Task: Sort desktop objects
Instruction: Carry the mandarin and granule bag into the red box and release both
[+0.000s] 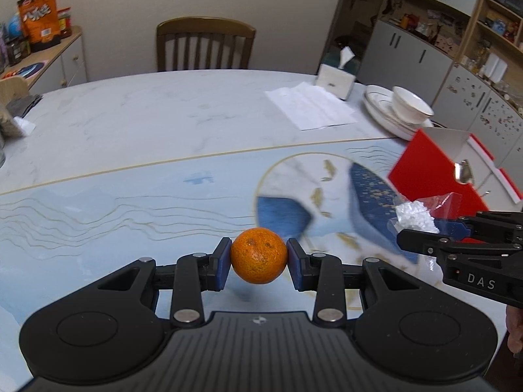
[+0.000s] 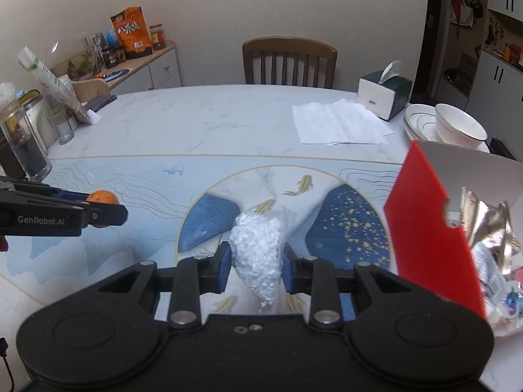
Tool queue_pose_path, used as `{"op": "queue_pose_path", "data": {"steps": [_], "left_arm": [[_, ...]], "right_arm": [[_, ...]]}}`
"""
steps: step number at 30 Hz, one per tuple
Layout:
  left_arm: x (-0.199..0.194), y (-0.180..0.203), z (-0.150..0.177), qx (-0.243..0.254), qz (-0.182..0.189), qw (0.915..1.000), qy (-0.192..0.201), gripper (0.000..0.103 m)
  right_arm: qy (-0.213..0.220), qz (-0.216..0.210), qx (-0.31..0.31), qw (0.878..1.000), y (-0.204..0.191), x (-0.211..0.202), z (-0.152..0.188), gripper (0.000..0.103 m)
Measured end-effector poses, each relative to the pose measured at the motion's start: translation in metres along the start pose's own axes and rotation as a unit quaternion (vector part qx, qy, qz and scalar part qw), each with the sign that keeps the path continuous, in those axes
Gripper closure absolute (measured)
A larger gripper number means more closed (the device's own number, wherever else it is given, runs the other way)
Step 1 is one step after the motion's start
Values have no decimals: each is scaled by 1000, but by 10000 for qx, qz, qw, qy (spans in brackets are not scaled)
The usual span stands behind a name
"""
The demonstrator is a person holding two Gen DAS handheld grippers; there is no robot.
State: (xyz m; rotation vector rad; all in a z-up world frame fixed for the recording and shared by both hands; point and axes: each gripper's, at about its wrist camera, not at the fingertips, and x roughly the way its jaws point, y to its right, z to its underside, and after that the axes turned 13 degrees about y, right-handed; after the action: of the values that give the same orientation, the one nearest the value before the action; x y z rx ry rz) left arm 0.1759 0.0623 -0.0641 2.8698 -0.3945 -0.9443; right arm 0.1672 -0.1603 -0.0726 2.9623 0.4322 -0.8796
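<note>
My left gripper [image 1: 259,263] is shut on a small orange [image 1: 259,255] and holds it above the patterned table mat [image 1: 130,209]. The orange also shows in the right wrist view [image 2: 103,197], between the left gripper's fingers at the far left. My right gripper [image 2: 255,266] is shut on a clear bag of white pellets [image 2: 256,254], held above the mat's round fish design. The bag also shows in the left wrist view [image 1: 415,217], at the right gripper's tip. A red box [image 2: 428,228] with an open top stands right of the right gripper and holds shiny packets.
White paper sheets [image 2: 336,124], a tissue box [image 2: 384,96], stacked plates and a bowl [image 2: 457,129] sit at the back right of the marble table. Jars and glasses [image 2: 24,143] stand at the left edge. A wooden chair [image 2: 289,62] is behind the table.
</note>
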Motion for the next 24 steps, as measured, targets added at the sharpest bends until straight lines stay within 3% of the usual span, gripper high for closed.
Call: {"op": "queue_pose_path", "data": {"steps": [24], "left_arm": [[-2,145,-25,525,754,9957,75,68]], "right_arm": [[221,111,365,9990,95,-80,-7,73]]}}
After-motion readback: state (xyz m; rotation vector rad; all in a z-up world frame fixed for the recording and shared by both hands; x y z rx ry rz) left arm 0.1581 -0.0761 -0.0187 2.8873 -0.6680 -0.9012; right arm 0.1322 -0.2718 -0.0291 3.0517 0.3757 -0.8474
